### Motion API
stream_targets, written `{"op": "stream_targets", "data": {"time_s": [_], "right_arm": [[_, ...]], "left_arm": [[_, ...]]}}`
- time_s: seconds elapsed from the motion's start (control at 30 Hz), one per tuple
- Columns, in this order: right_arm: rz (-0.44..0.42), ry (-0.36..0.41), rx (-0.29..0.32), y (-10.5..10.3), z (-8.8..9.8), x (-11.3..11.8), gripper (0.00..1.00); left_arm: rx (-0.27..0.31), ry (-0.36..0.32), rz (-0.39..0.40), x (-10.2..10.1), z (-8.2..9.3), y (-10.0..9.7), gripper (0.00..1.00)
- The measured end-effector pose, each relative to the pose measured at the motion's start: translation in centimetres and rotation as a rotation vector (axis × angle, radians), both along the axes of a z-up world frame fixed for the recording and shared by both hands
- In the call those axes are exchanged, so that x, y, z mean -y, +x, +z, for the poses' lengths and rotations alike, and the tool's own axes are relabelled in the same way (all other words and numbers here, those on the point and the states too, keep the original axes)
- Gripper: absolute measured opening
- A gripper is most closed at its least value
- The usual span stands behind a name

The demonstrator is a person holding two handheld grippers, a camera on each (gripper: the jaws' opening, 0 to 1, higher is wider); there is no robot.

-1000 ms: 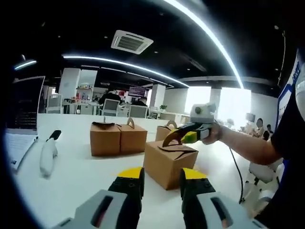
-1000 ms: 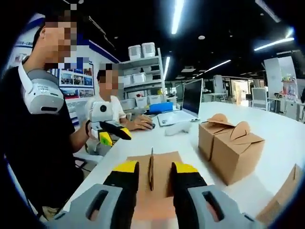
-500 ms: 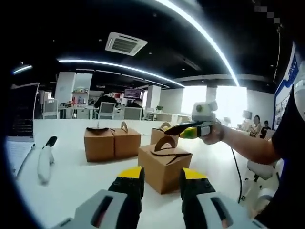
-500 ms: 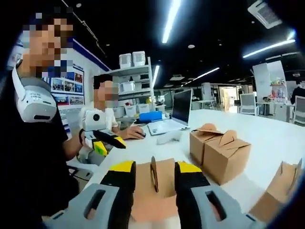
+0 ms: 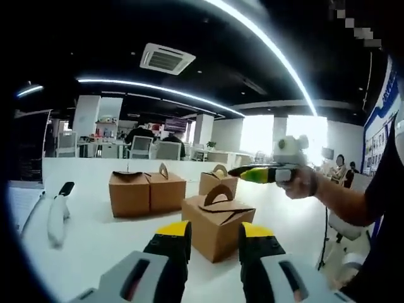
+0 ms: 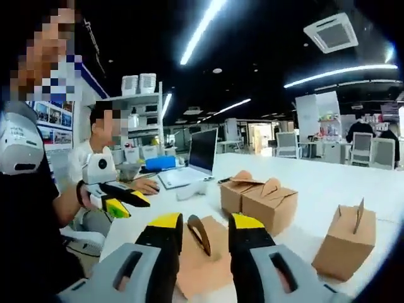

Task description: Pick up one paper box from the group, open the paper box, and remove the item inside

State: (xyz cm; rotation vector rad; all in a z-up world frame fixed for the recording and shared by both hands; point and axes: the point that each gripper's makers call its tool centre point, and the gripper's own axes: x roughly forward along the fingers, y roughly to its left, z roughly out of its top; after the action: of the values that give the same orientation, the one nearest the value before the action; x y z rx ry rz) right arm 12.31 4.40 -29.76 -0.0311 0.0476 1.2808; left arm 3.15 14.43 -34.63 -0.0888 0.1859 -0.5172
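Observation:
Several brown paper boxes with arched handles stand on a white table (image 5: 95,243). The nearest box (image 5: 218,218) sits just beyond my left gripper (image 5: 214,235), which is open and holds nothing. My right gripper (image 5: 252,172), held by a hand, hovers above and to the right of that box's handle. In the right gripper view the same box (image 6: 205,265) lies below my right gripper (image 6: 205,224), its handle (image 6: 199,232) showing in the gap between the open jaws without touching them. My left gripper (image 6: 120,194) enters there from the left.
Two boxes (image 5: 146,192) stand side by side farther back, with a single box (image 5: 218,180) behind; the pair (image 6: 259,199) and the single box (image 6: 346,240) show again. A white device (image 5: 55,211) and a laptop (image 6: 202,151) lie on the table. A seated person (image 6: 107,148) is beyond.
My right gripper has risen and drawn to the right, away from the near box's handle. The left gripper has held its place facing the box.

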Motion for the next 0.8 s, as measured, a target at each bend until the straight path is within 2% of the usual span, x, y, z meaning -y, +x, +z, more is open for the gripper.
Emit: {"op": "stream_targets", "data": {"time_s": [0.07, 0.2, 0.33, 0.5, 0.63, 0.7, 0.8], "right_arm": [[-0.043, -0.004, 0.043, -0.5, 0.4, 0.6, 0.29], [-0.079, 0.007, 0.053, -1.9, 0.7, 1.5, 0.28], [-0.132, 0.0, 0.04, -2.4, 0.6, 2.8, 0.28], [-0.161, 0.027, 0.019, -3.0, 0.7, 3.8, 0.28], [-0.21, -0.022, 0.04, -3.1, -0.1, 4.7, 0.28], [-0.222, -0.009, 0.05, -3.6, -0.3, 5.2, 0.25], [-0.26, 0.05, 0.028, -3.9, -0.4, 5.9, 0.22]], "left_arm": [[0.0, 0.009, -0.009, 0.2, 0.0, -0.1, 0.32], [0.007, 0.011, -0.022, 0.5, 0.2, -0.1, 0.32], [0.005, -0.003, -0.037, 1.1, 0.2, 0.1, 0.32], [0.013, 0.008, -0.05, 1.5, 0.4, 0.4, 0.32], [0.014, 0.028, -0.056, 1.5, 0.4, 0.3, 0.32], [0.017, 0.028, -0.051, 1.3, 0.5, 0.1, 0.32], [0.004, 0.009, -0.053, 1.4, 0.2, -0.3, 0.32]]}}
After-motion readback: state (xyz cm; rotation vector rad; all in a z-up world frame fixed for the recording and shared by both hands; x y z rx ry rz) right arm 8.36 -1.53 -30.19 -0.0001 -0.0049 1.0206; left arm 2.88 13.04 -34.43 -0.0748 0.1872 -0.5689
